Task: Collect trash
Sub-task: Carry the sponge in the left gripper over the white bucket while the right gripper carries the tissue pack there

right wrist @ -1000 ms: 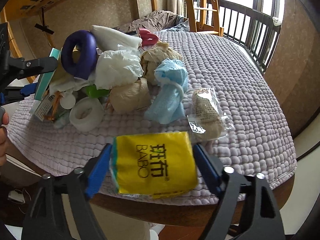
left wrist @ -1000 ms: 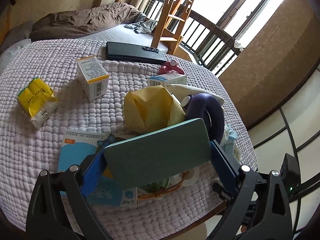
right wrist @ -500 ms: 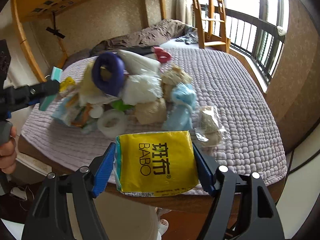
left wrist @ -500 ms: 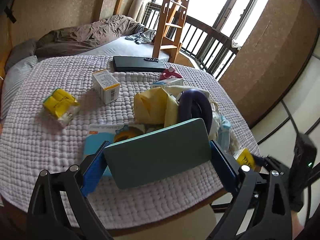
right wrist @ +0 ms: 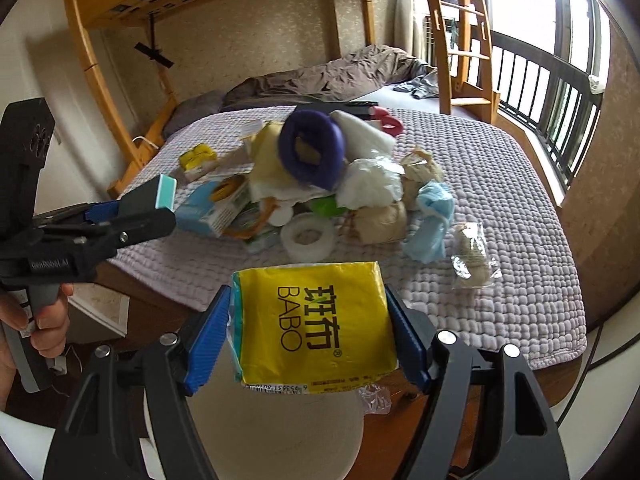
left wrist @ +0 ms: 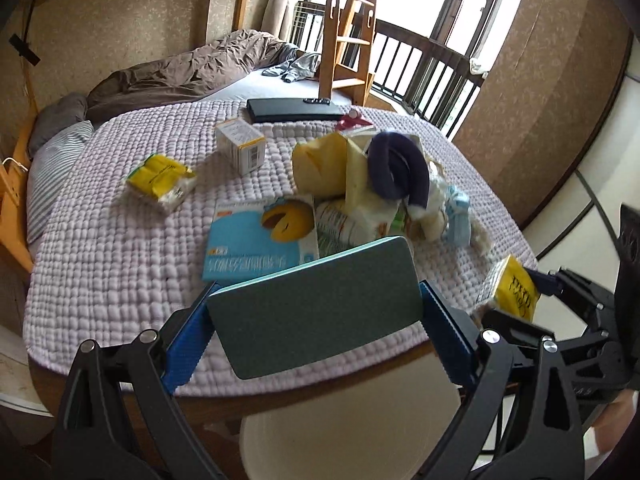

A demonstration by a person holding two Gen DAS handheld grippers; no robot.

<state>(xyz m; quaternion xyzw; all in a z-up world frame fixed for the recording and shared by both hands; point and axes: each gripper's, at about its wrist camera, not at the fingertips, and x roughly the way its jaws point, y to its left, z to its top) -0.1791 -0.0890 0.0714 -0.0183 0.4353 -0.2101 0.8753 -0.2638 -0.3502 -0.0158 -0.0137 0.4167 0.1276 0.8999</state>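
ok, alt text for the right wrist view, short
The right gripper clamps a yellow tissue pack above a pale bin at the table edge. Behind, a trash pile sits on the quilted table cover; the left gripper holds a green sponge at left.

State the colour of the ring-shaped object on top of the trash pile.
Dark purple ring, clearest in the right wrist view.

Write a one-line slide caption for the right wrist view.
Right gripper clamps a yellow tissue pack above a pale bin, litter pile on the quilted table behind.
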